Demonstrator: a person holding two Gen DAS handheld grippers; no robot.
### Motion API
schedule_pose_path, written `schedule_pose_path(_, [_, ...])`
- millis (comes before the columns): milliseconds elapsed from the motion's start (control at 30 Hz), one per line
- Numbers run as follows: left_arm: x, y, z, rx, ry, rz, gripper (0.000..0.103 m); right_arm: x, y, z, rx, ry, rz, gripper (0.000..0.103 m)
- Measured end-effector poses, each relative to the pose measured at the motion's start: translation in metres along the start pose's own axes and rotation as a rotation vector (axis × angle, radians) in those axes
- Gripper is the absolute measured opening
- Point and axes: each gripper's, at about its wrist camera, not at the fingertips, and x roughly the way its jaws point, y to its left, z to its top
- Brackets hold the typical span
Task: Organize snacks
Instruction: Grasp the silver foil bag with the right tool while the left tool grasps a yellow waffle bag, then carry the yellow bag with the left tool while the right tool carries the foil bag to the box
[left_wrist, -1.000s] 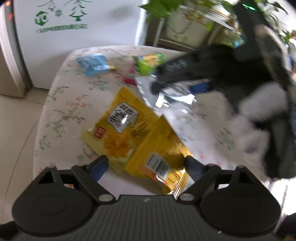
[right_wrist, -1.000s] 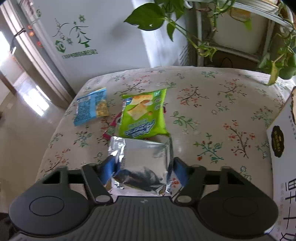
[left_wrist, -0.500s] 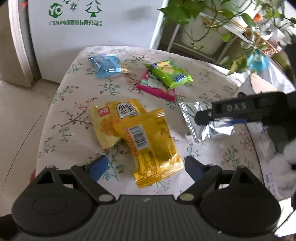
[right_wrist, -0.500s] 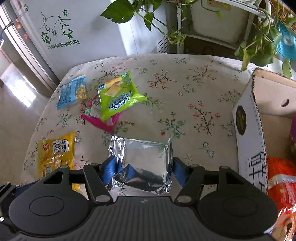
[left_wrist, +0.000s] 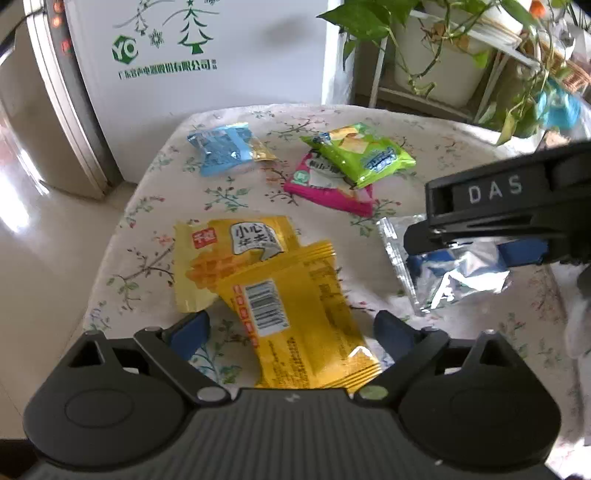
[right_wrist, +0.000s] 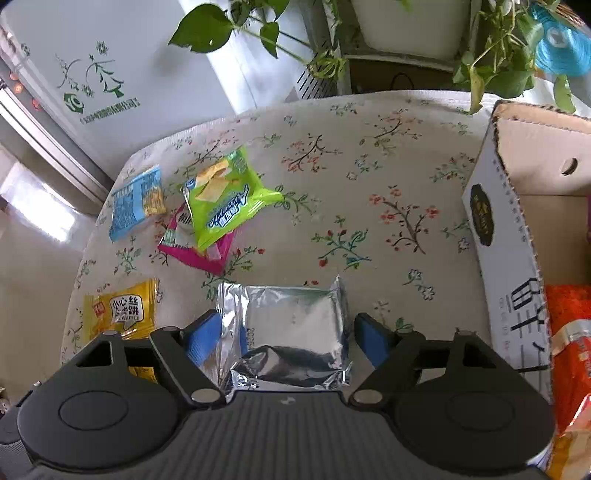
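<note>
While six packets remain on the floral tablecloth, the open cardboard box holds some. Right gripper just spread around crinkled silver foil packet; left gripper just widened astride barcode-up yellow waffle packet.
</note>
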Motion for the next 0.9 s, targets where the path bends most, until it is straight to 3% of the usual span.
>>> schedule_pose_path(200, [0.000, 0.002, 0.000, -0.002, -0.005, -0.008, 0.095, 0.003, 0.009, -0.002, -0.046, -0.010, -0.036, 0.089])
schedule_pose_path(300, [-0.002, 0.004, 0.001, 0.005, -0.026, -0.011, 0.084, 0.004, 0.014, -0.005, -0.096, -0.014, -0.067, 0.085])
schedule_pose_path(367, [-0.004, 0.004, 0.002, 0.021, -0.042, -0.028, 0.065, 0.002, 0.015, -0.006, -0.109, -0.020, -0.068, 0.082])
schedule_pose_path(533, [-0.008, 0.008, 0.004, 0.021, -0.048, -0.055, 0.051, -0.005, 0.010, -0.005, -0.086, -0.036, -0.039, 0.067])
schedule_pose_path(767, [-0.012, 0.021, 0.008, -0.061, -0.016, -0.144, 0.049, -0.013, 0.014, -0.008, -0.101, -0.051, -0.023, 0.067])
schedule_pose_path(900, [-0.017, 0.027, 0.009, -0.066, -0.029, -0.144, 0.049, -0.022, 0.015, -0.007, -0.110, -0.077, -0.017, 0.067])
